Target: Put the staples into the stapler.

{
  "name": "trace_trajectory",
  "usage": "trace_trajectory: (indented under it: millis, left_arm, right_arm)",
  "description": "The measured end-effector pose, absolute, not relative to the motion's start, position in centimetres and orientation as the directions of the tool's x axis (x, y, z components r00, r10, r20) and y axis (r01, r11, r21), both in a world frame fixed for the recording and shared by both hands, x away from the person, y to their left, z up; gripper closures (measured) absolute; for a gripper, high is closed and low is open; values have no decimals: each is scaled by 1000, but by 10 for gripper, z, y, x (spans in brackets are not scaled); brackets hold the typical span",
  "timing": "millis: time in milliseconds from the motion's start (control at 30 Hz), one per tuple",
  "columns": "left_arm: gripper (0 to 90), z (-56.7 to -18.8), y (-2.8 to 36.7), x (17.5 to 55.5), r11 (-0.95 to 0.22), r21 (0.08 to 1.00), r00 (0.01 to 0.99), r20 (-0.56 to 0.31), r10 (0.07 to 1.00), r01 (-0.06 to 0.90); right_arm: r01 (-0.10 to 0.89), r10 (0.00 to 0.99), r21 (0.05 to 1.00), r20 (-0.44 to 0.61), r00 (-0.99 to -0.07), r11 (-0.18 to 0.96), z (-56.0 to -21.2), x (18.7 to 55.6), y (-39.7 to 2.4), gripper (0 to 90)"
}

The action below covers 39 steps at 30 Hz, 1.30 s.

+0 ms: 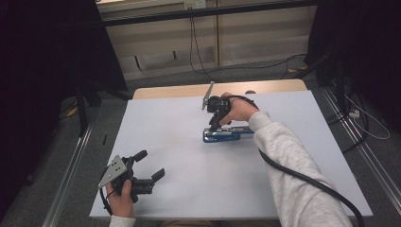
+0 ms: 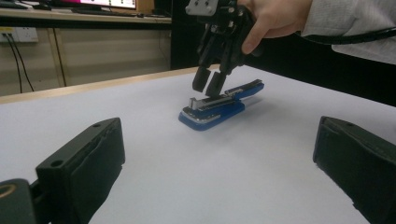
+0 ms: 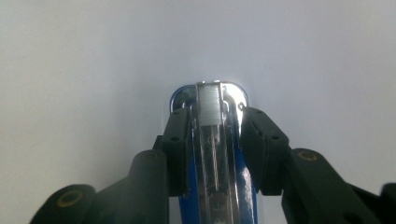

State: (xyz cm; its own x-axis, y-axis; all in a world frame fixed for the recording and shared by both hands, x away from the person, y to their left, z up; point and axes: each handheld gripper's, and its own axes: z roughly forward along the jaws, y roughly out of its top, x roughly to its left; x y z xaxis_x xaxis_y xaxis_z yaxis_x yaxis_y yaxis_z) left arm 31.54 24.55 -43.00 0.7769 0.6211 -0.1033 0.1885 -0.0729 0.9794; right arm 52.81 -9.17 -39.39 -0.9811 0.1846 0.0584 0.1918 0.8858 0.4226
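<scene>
Right claw [image 3: 212, 140] straddles the blue stapler [image 3: 210, 100], gaps showing; stapler's rear hidden behind it

A lab: black curtains [image 1: 42, 61], trailing cables [image 1: 196, 42], white-covered table [image 1: 165, 142].

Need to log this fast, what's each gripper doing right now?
Left gripper: open, empty, resting on the table.
Right gripper: open, jaws either side of the blue stapler, not clamped.
</scene>
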Motion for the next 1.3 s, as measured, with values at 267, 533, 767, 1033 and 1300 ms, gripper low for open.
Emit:
trace_trajectory:
  millis: [267,533,767,1033,1300]
  left_arm:
    - [21,-430,239,317,-65,973,770,-133,624,221]
    - [21,-427,233,325,-82,969,777,-136,615,235]
    - [21,-426,224,332,-108,958,775,-147,614,266]
    - [22,-426,208,341,-150,942,793,-160,588,300]
    - [22,-425,196,355,-149,931,793,-192,578,334]
  right_arm:
    - [283,282,515,83,-956,809,-395,521,-121,477]
    - [380,379,562,124,-917,735,-404,512,-147,349]
    - [443,454,577,137,-881,686,-407,504,-167,239]
    - [480,502,599,147,-852,641,-413,492,-186,182]
    - [493,552,625,116,-826,605,-413,477,-205,111]
